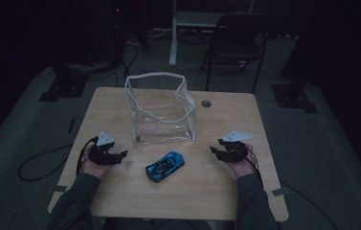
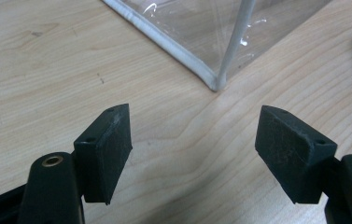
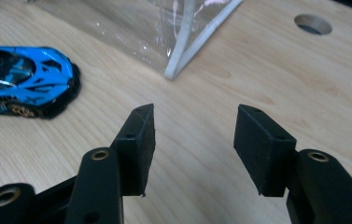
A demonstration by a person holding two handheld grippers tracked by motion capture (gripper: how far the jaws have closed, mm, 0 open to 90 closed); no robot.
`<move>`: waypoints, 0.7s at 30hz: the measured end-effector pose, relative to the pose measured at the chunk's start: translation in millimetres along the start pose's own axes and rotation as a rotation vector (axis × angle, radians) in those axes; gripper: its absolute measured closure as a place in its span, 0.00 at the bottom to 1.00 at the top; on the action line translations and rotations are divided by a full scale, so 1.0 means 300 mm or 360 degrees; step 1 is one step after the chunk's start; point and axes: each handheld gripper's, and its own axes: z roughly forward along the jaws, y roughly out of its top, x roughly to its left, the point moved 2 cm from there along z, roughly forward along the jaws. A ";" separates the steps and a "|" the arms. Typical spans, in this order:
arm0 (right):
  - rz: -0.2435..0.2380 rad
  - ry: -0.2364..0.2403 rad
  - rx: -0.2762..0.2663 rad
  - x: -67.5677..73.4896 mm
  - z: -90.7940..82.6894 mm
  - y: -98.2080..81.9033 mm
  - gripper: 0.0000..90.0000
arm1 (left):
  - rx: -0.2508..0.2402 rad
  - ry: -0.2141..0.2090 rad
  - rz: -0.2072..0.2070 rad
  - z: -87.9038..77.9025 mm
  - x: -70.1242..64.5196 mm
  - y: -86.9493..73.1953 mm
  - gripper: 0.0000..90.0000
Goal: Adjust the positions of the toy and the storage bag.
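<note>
- Looking from the left, we saw the left claw (image 1: 122,155) resting on the desk (image 1: 216,191), released, its pads well apart with only bare wood between them in the left gripper view.
- Behind the gap between the two claws stood the clear bag (image 1: 161,108), upright and open at the top; we judged its thin plastic walls soft and springy, likely to buckle if pushed, with the white piping (image 2: 183,58) along its edges the stiffer part to pinch.
- Between the claws, just in front of the bag and apart from it, lay the blue toy car (image 1: 165,166) on its wheels, set at a slant.
- We judged the car light, rigid and glossy, so apt to slip or roll away; a hold across its flanks, mid-body between the wheels, seemed safest.
- At the right, the right claw (image 1: 215,152) was also released and grasping nothing, its pads partway apart over bare desk, the car near it.
</note>
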 end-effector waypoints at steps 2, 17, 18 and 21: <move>-0.0006 0.0007 -0.0024 -0.001 -0.002 0.019 0.56 | -0.0004 -0.0002 0.0007 0.003 -0.001 0.011 0.31; -0.0019 0.0082 -0.0069 -0.002 0.045 0.105 0.68 | -0.0052 -0.0019 0.0050 0.003 -0.004 0.078 0.32; -0.0020 0.0086 -0.0075 -0.004 0.050 0.110 0.68 | -0.0052 -0.0019 0.0050 0.003 -0.004 0.078 0.32; -0.0017 0.0092 -0.0080 -0.010 0.064 0.129 0.68 | -0.0061 -0.0029 0.0057 0.006 -0.004 0.092 0.32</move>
